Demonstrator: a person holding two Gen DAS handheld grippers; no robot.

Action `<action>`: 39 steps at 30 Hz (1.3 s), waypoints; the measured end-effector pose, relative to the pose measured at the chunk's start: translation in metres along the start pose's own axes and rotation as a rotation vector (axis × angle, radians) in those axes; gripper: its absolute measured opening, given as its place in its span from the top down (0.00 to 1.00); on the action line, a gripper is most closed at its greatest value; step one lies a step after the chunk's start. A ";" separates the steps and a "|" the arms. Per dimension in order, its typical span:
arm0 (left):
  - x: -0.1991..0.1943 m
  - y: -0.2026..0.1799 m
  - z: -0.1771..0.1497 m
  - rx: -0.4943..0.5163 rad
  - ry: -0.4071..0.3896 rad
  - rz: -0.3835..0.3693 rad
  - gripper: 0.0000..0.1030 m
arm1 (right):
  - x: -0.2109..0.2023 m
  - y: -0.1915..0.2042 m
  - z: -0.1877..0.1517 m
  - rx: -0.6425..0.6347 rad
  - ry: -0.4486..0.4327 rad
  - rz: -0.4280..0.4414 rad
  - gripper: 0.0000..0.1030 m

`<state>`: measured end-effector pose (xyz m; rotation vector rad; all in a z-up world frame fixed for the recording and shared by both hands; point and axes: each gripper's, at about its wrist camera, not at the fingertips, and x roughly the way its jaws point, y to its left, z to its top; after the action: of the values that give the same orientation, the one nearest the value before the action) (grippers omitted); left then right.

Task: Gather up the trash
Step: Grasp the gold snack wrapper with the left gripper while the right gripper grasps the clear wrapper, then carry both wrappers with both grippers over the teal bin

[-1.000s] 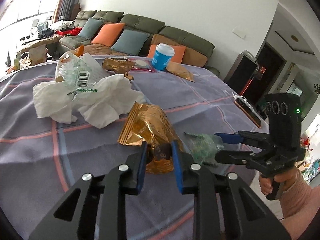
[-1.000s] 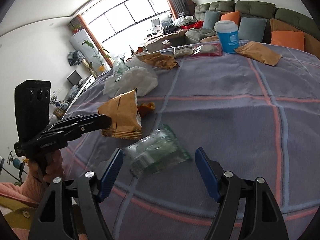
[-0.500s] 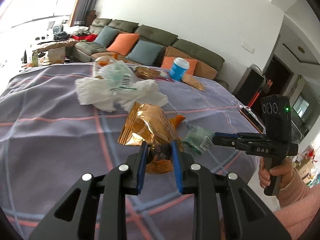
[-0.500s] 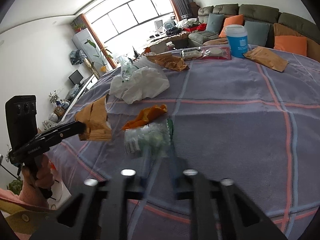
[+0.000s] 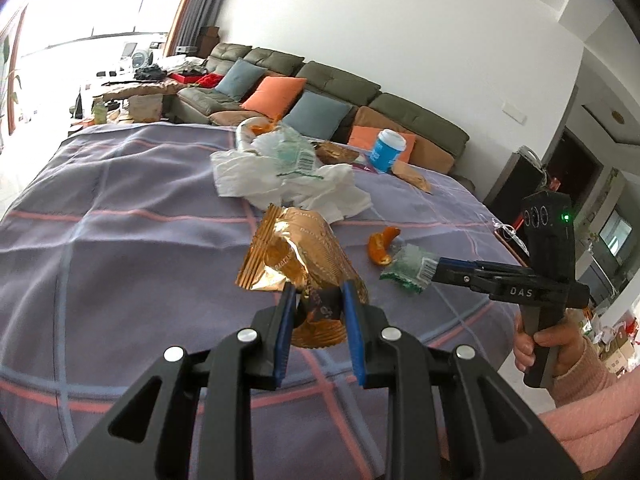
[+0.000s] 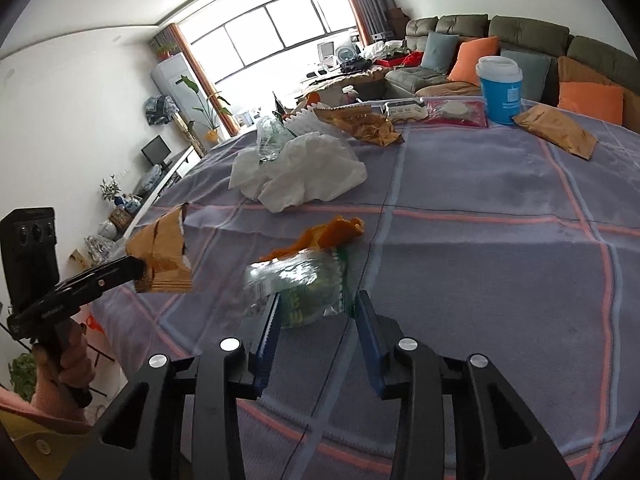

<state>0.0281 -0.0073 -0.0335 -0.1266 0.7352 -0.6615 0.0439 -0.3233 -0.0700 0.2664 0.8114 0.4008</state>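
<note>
left gripper (image 5: 316, 300) clamped on gold snack bag (image 5: 296, 256), bag held up off the purple blanket (image 5: 120, 220), same grip as a second ago. right gripper (image 6: 316, 312) closed on clear green wrapper (image 6: 304, 280); a second ago its fingers were wide apart with the wrapper lying flat between them on the blanket, now the wrapper is pinched by its near end and raised

left view shows the right gripper (image 5: 438, 270) from the side, fingers together on the wrapper's (image 5: 406, 266) barcode end, pink-sleeved hand (image 5: 548, 344) on the handle. right view shows the left gripper (image 6: 140, 270) from the side at far left with the bag (image 6: 164, 254) sticking out past its tip; it also shows window and plants that the left view mostly cuts off

orange peel (image 6: 320, 236) on blanket just beyond the wrapper, uncovered now; a second ago it was mostly behind the bag. white crumpled plastic bag (image 5: 288, 178) further out mid-blanket, blue cup (image 6: 500, 88) and flat brown packet (image 6: 556, 130) at far edge near the sofa (image 5: 344, 88)
</note>
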 end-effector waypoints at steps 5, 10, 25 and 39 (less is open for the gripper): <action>-0.007 0.010 -0.008 -0.029 -0.001 0.024 0.76 | 0.001 0.005 0.000 -0.019 -0.012 0.014 0.94; -0.019 0.017 -0.014 -0.045 -0.014 0.054 0.76 | -0.001 0.024 0.006 -0.055 -0.021 0.082 0.95; -0.087 0.054 -0.017 -0.099 -0.133 0.248 0.76 | 0.050 0.119 0.045 -0.209 0.000 0.334 0.95; -0.158 0.128 -0.029 -0.247 -0.224 0.499 0.76 | 0.121 0.219 0.071 -0.362 0.087 0.485 0.95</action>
<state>-0.0125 0.1924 -0.0057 -0.2306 0.5974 -0.0764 0.1181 -0.0799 -0.0185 0.1039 0.7392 1.0083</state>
